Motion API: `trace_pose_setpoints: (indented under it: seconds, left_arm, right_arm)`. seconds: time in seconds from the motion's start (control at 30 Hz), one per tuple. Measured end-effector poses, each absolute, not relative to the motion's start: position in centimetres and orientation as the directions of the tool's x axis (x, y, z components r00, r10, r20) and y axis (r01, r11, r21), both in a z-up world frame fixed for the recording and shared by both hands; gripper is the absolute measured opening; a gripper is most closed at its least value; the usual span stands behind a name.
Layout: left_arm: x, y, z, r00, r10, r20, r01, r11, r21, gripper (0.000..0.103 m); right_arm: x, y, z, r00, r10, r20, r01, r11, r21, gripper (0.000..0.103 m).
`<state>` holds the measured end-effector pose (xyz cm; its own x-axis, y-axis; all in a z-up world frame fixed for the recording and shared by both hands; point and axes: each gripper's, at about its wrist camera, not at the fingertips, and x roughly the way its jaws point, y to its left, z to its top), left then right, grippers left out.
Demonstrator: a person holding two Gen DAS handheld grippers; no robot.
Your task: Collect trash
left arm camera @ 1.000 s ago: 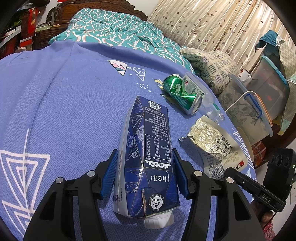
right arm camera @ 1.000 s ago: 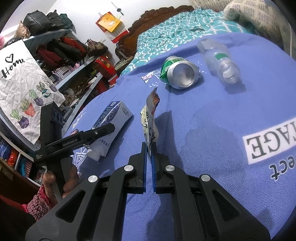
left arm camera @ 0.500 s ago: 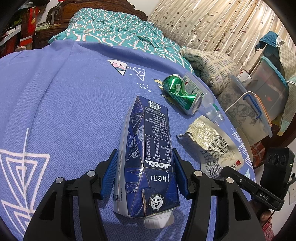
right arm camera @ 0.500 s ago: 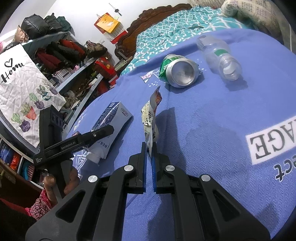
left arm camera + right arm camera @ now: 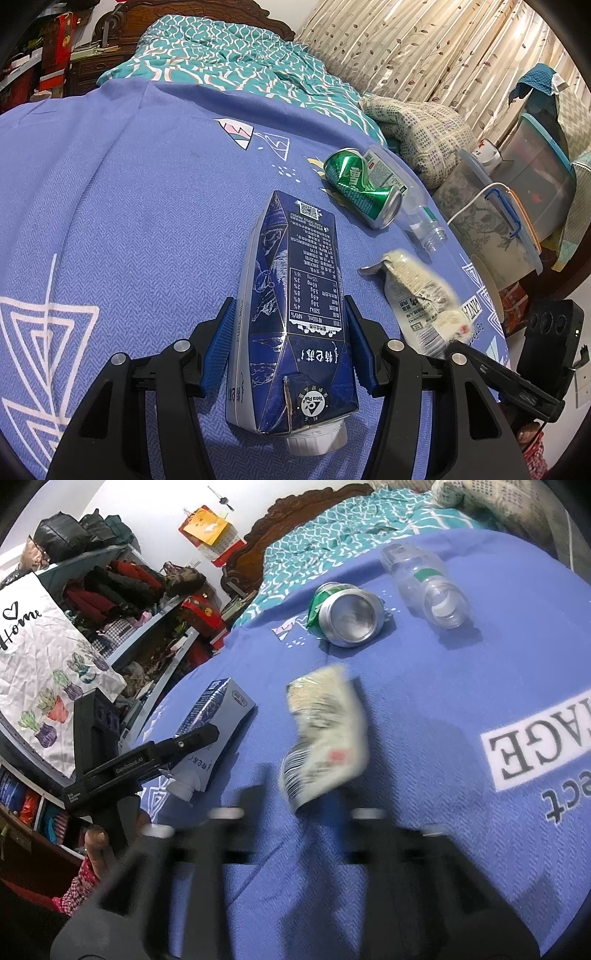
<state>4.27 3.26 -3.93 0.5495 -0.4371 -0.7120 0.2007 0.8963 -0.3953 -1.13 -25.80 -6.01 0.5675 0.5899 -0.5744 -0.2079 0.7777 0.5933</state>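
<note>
Crumpled silver-and-white foil snack wrapper (image 5: 325, 734) blurred, dropping free onto blue printed bedspread (image 5: 122, 206), just right of dark blue milk carton (image 5: 295, 306). Right gripper (image 5: 295, 827) jaws opening, nothing pressed between. Left gripper (image 5: 288, 350) clamped on carton. Dented green can (image 5: 364, 192), clear plastic bottle (image 5: 428, 587) beyond carton. Risk: 4 items uncollected; light wrapper may slide toward bed edge.

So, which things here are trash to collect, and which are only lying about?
Trash to collect:
- blue milk carton, between the left hand-held gripper's pads
- crumpled snack wrapper
- green can
- clear plastic bottle

Only lying about:
- patterned pillow
- storage boxes
- teal quilt
</note>
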Motion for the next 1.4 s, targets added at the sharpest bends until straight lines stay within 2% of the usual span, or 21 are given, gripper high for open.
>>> trace_pose_setpoints:
  seconds: [0.03,0.27,0.63,0.7,0.77,0.87,1.03,1.2,1.4]
  left_arm:
    - [4.3,3.2,-3.9,0.549,-0.438,-0.712,0.201,0.896,-0.396,0.054]
    - [4.2,3.3,-3.9,0.549,-0.44,-0.711,0.201,0.895,-0.398,0.054]
    - [4.0,3.0,-3.7,0.548,-0.443,-0.71,0.206,0.894,-0.399,0.053]
    - [4.0,2.9,-3.6,0.547,-0.444,-0.709,0.208,0.893,-0.399,0.053]
    - [3.8,2.5,-3.5,0.545,-0.447,-0.709,0.215,0.892,-0.398,0.053]
    - [3.9,2.5,-3.5,0.54,-0.448,-0.712,0.221,0.892,-0.393,0.053]
    - [3.8,1.0,-3.5,0.487,-0.517,-0.705,0.254,0.855,-0.452,0.053]
    - [3.6,-3.7,-2.3,0.431,-0.577,-0.694,0.346,0.816,-0.463,0.053]
    - [5.3,-11.9,-1.2,0.314,-0.644,-0.697,0.457,0.746,-0.484,0.053]
  right_arm:
    - [-1.3,-25.9,-6.0,0.577,0.586,-0.569,-0.209,0.78,0.59,0.069]
    - [-1.2,-26.2,-5.8,0.583,0.557,-0.592,-0.2,0.804,0.56,0.069]
    - [0.2,-27.4,-6.7,0.561,0.588,-0.583,-0.147,0.763,0.629,0.067]
    - [0.7,-27.3,-6.8,0.554,0.589,-0.588,-0.14,0.763,0.631,0.057]
    - [1.3,-27.2,-7.2,0.531,0.597,-0.601,-0.121,0.756,0.644,0.021]
    - [1.5,-27.7,-7.6,0.535,0.606,-0.589,-0.102,0.738,0.667,0.012]
    - [0.2,-27.9,-5.6,0.579,0.59,-0.562,-0.171,0.762,0.624,0.003]
    - [-1.8,-30.5,-4.1,0.636,0.561,-0.53,-0.167,0.771,0.615,0.003]
    - [-4.8,-36.8,-3.1,0.741,0.452,-0.496,-0.079,0.793,0.604,0.003]
